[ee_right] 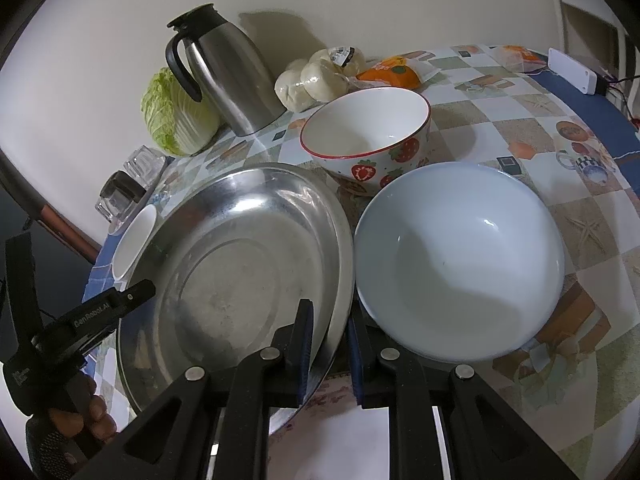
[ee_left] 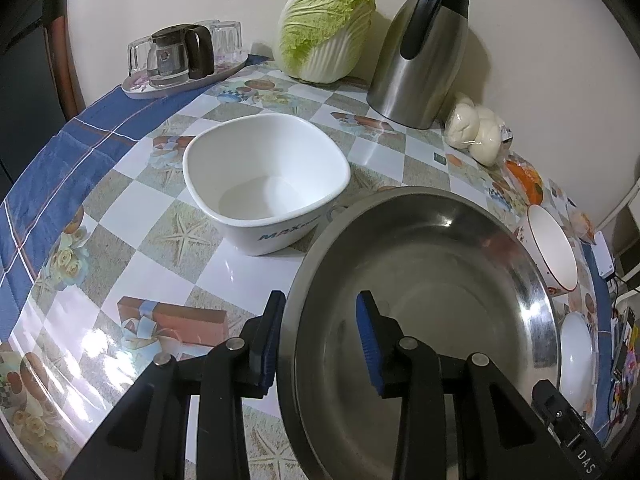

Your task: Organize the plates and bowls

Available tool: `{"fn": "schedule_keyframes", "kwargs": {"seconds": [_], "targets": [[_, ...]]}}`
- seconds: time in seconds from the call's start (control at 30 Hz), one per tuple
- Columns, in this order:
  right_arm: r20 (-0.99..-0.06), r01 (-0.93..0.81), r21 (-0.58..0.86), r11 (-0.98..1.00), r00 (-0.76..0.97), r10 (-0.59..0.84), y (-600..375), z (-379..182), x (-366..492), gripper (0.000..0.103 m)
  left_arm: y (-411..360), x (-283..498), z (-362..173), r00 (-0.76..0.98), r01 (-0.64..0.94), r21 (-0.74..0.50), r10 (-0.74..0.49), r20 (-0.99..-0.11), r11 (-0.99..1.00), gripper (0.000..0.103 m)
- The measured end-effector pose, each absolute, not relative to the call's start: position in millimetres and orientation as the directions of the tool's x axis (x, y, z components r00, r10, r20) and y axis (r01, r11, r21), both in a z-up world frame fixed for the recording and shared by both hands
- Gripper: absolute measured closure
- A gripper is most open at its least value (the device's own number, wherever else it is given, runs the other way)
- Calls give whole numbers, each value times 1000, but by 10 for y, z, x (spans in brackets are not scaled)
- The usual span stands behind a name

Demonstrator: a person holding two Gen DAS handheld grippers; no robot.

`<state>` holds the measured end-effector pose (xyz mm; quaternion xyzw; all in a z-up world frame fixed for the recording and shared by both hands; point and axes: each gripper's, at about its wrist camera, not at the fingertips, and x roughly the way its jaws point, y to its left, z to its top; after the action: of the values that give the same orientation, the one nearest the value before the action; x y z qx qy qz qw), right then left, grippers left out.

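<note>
A large steel plate (ee_left: pixel 460 280) lies tilted between both grippers. My left gripper (ee_left: pixel 320 344) straddles its left rim with its jaws apart, one finger outside and one inside. My right gripper (ee_right: pixel 330 354) straddles the plate's (ee_right: pixel 240 264) right rim with a narrow gap; contact is unclear. A white square bowl (ee_left: pixel 266 184) stands beyond the left gripper. A strawberry bowl (ee_right: pixel 366 136) stands behind the plate. A pale blue bowl (ee_right: pixel 460 260) sits right of the plate, close to the right gripper.
A steel thermos jug (ee_left: pixel 420 52), a napa cabbage (ee_left: pixel 326 28), bagged buns (ee_left: pixel 476 128) and an orange packet (ee_right: pixel 390 70) line the wall. A tray with a glass pot and cups (ee_left: pixel 180 60) stands far left. A white power strip (ee_right: pixel 572 70) lies far right.
</note>
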<state>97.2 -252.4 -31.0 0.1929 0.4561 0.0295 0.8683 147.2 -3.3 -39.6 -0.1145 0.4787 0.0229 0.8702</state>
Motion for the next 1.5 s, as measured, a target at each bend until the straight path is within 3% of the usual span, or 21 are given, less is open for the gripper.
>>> {"fn": "schedule_keyframes", "kwargs": {"seconds": [0.27,0.4,0.7,0.77,0.87,0.93,1.13,1.2,1.5], "targets": [[-789,118,350,929,572,224,-2508,-292,961,83,-3,1444,-357,537,-161,-174,-62,-842,971,54],[-793,118,345,931,568,222,-2501,-268,942,80,6,1420,-322,538,-159,-172,-61,-841,972,42],[-801,128,331,935,561,208,-2513,-230,896,74,-21,1366,-302,522,-155,-142,-41,-852,978,32],[-802,122,328,937,561,208,-2506,-218,890,70,-40,1349,-302,517,-150,-126,-31,-855,981,30],[-798,106,332,937,561,219,-2480,-203,878,56,-62,1316,-293,520,-140,-115,-26,-854,983,18],[-797,89,323,942,562,221,-2438,-188,869,46,-74,1297,-280,523,-134,-109,-24,-852,985,18],[-793,45,262,964,579,189,-2325,-116,831,32,-107,1278,-261,519,-122,-82,-7,-855,989,17],[-788,38,253,967,587,183,-2311,-94,817,27,-124,1267,-254,516,-119,-73,-1,-857,990,7],[-775,25,223,974,611,162,-2273,20,747,2,-183,1168,-116,559,-105,-33,32,-829,994,6]]}}
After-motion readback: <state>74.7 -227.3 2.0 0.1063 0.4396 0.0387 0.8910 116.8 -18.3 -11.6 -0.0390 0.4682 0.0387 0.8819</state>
